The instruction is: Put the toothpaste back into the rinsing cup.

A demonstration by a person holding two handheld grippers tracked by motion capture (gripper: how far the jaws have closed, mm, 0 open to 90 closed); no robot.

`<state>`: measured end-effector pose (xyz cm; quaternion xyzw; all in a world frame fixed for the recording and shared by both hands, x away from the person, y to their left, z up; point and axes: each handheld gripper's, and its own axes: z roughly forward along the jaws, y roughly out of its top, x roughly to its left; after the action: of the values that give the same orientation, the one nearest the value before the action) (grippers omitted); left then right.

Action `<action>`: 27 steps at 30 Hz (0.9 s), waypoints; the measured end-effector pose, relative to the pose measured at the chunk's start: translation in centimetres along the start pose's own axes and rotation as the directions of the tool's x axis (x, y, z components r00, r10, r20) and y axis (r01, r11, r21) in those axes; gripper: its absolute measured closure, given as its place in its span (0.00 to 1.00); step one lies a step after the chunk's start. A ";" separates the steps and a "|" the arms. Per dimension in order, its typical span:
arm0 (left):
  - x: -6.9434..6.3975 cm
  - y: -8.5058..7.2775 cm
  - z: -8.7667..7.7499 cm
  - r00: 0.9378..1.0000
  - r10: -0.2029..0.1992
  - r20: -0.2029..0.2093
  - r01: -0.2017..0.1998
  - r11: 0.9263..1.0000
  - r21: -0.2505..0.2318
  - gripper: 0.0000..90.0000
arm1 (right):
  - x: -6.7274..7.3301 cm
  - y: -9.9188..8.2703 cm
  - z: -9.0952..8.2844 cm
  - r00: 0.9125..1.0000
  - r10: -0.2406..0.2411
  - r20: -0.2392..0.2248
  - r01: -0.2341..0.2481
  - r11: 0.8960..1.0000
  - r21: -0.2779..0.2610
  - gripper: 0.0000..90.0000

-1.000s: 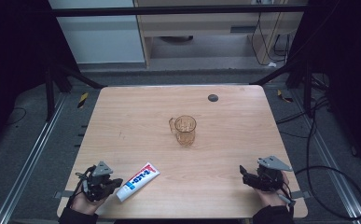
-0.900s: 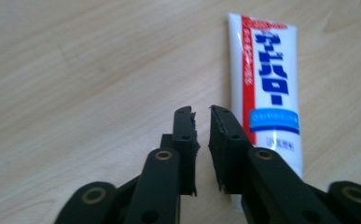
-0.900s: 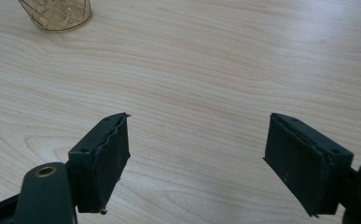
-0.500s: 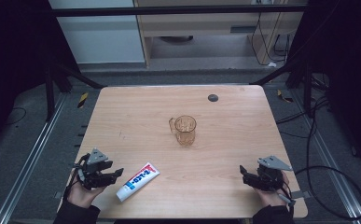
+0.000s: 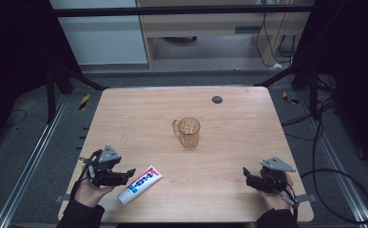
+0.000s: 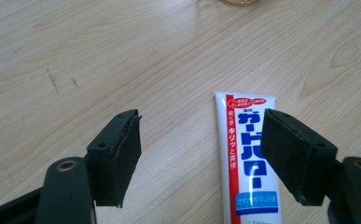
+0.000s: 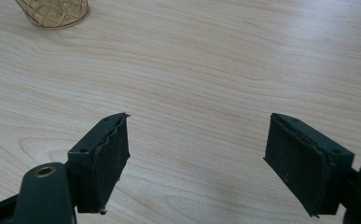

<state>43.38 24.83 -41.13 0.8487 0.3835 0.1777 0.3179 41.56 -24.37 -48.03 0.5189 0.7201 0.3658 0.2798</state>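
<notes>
My fingers [image 6: 117, 156] are black; the toothpaste tube [image 6: 248, 163] is white with blue lettering and a red stripe; the tabletop [image 5: 139, 118] is pale wood-grain.

The left gripper [image 5: 130, 172] has let go of the toothpaste tube [image 5: 140, 184]; its jaws have just been opening and now stand wide, with nothing pressed between them; the left hand [image 5: 89, 192] has lifted up and pulled back a little toward the table's [image 5: 229, 142] left edge; the tube lies flat near the front left corner.
</notes>
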 end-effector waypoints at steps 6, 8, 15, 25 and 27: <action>-0.9 1.2 0.7 0.999 0.038 0.016 -0.038 0.999 0.016 0.27 | 0.0 0.0 0.0 1.000 0.000 0.000 0.000 1.000 0.002 0.24; -1.2 1.6 1.1 0.999 0.048 0.021 -0.048 0.998 0.028 0.27 | 0.0 0.0 0.0 1.000 0.002 -0.002 -0.002 1.000 0.002 0.24; -1.7 2.4 2.4 0.999 0.041 0.029 -0.043 0.997 0.065 0.26 | -0.1 0.0 0.1 1.000 0.000 -0.003 0.000 1.000 0.005 0.23; -2.4 1.8 4.2 0.997 0.069 0.039 -0.074 0.987 0.142 0.24 | 0.0 -0.1 0.1 1.000 -0.006 -0.006 0.006 1.000 0.014 0.23; -2.4 1.7 4.5 0.997 0.069 0.040 -0.075 0.986 0.152 0.23 | 0.0 -0.1 0.1 1.000 -0.005 -0.007 0.005 1.000 0.017 0.23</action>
<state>45.19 20.33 -43.41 0.8870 0.3595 0.1441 0.2516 41.57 -24.42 -48.20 0.5183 0.7254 0.3607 0.2739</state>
